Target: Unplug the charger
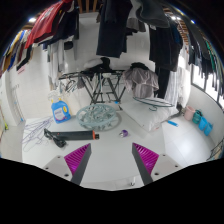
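Observation:
My gripper is open, and its two magenta pads stand wide apart with only bare white surface between them. I cannot make out a charger or a socket with certainty. A tiny pale speck lies on the white surface by the right finger, too small to name.
Beyond the fingers lie a small purple object and a round patterned thing. A blue bottle stands to the left. A folding drying rack is further back. Dark clothes hang above. Blue items lie to the right.

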Available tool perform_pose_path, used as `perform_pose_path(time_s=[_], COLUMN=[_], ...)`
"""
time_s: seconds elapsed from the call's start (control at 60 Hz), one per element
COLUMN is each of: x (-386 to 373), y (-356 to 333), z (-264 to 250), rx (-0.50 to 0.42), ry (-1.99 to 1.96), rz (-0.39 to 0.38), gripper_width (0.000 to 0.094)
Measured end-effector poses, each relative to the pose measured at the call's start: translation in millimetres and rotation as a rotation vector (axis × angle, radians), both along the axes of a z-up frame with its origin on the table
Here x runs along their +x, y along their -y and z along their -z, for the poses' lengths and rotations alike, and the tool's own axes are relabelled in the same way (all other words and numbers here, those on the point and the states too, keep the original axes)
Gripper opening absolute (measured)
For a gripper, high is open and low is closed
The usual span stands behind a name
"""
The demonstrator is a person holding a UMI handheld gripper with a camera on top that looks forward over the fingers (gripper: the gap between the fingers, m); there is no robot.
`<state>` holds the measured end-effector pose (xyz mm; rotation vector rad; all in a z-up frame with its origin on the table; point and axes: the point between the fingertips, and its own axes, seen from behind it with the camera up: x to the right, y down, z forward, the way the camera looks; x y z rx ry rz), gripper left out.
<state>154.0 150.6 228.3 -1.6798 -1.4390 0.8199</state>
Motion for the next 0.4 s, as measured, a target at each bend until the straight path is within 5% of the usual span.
perform_pose_path(time_s=[0.4], x=[50.6], y=[8.8], z=[-2.2], rx=[0.054], ry=[0.010], rz=[-0.057], gripper_width=[0.0852])
